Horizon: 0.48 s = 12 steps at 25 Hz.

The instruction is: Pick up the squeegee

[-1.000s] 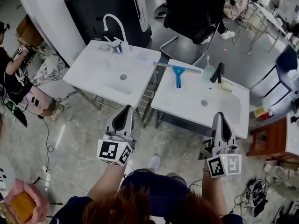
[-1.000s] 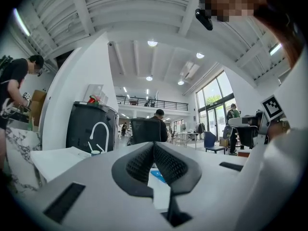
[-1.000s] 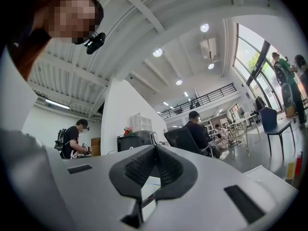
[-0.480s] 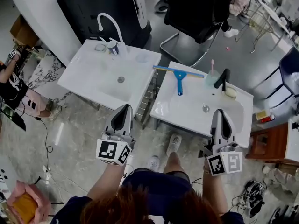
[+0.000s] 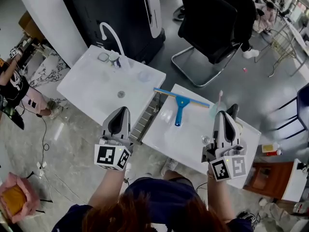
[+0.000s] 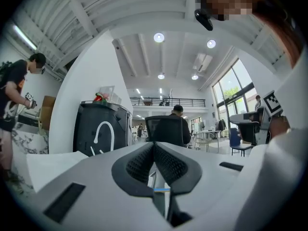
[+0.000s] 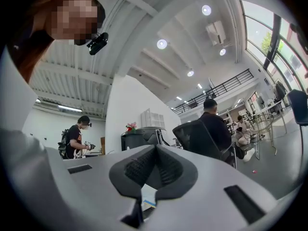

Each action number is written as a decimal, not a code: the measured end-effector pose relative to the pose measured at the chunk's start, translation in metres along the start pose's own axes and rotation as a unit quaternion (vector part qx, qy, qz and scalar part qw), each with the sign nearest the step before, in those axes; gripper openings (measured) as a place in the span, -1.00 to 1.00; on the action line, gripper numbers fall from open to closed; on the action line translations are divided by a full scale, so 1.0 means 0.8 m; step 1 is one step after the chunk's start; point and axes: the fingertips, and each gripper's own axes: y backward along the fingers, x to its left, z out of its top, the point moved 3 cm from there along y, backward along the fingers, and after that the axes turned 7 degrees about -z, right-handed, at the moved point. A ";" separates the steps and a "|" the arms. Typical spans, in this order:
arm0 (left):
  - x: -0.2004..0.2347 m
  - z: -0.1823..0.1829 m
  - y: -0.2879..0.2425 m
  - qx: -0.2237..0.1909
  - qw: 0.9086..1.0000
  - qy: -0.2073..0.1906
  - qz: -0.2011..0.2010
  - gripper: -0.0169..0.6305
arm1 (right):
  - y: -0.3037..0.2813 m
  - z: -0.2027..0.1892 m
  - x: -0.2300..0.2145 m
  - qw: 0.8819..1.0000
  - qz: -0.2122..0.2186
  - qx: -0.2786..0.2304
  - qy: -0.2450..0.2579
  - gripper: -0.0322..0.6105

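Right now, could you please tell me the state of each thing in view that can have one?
Squeegee: lying flat on the right sink top, untouched.
Left gripper: fingers shut, nothing between them.
Right gripper: fingers shut, nothing between them.
White faucet: no water seen running.

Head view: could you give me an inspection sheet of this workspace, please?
Surface: two white sinks, the left sink and the right sink, side by side.
Job's things: blue squeegee lying flat on the right sink, untouched.
Clutter: cup with toothbrush and black tap on the right sink.
Grippers: left gripper and right gripper both shut, empty.
Cables: black cable on the floor, left.
Surroundings: black chair, a person at left.
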 end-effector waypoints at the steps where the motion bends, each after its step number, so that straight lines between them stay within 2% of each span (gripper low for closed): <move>1: -0.001 0.001 -0.013 -0.007 1.000 0.004 0.009 -0.87 | -0.013 0.000 -0.011 1.000 0.006 0.003 -0.004 -0.85; 4: -0.008 0.003 -0.044 -0.016 1.000 -0.004 0.025 -0.87 | -0.043 0.001 -0.038 0.999 0.025 0.010 -0.020 -0.85; 7: -0.022 -0.005 -0.069 -0.001 0.999 -0.022 0.027 -0.87 | -0.064 -0.006 -0.060 0.999 0.032 0.019 -0.024 -0.85; 12: -0.018 -0.014 -0.101 0.001 1.000 -0.005 0.029 -0.87 | -0.098 -0.046 -0.072 0.998 0.027 0.055 -0.027 -0.85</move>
